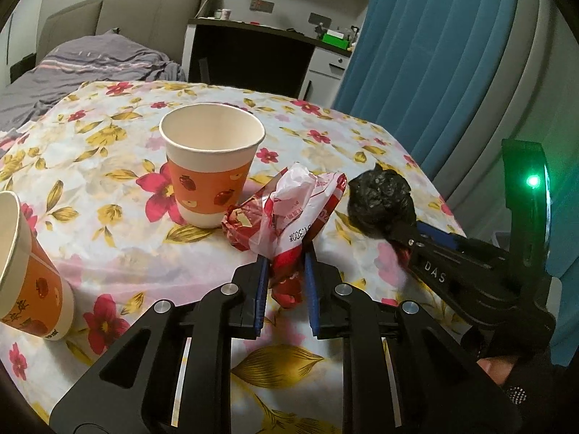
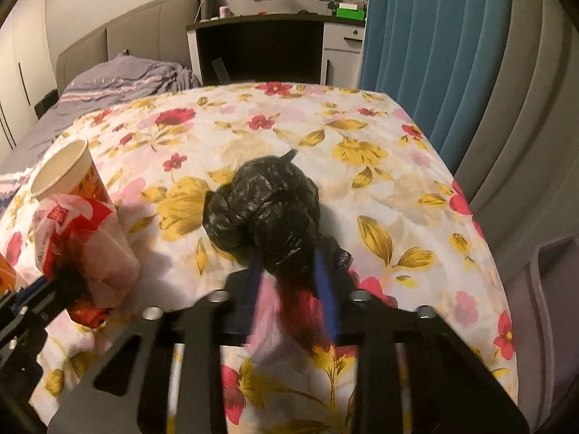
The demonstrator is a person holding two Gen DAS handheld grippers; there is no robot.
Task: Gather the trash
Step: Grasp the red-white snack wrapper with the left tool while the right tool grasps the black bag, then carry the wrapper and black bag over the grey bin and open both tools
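Both grips on: left gripper (image 1: 286, 271) pinches the red-white wrapper (image 1: 286, 213) beside the paper cup (image 1: 211, 166), right gripper (image 2: 289, 275) clamps the black bag wad (image 2: 264, 209) on the tablecloth (image 2: 398, 181); lift straight, don't snag cloth.

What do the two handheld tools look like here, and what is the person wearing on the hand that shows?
Both tools are black, angular frames with cut-out slots, silver round bolts and blue pads lining the fingers. The left tool shows this close up. The right tool also bears white letters "DAS" on one finger and a curved black housing with a glowing green light. The hand behind it wears a black glove.
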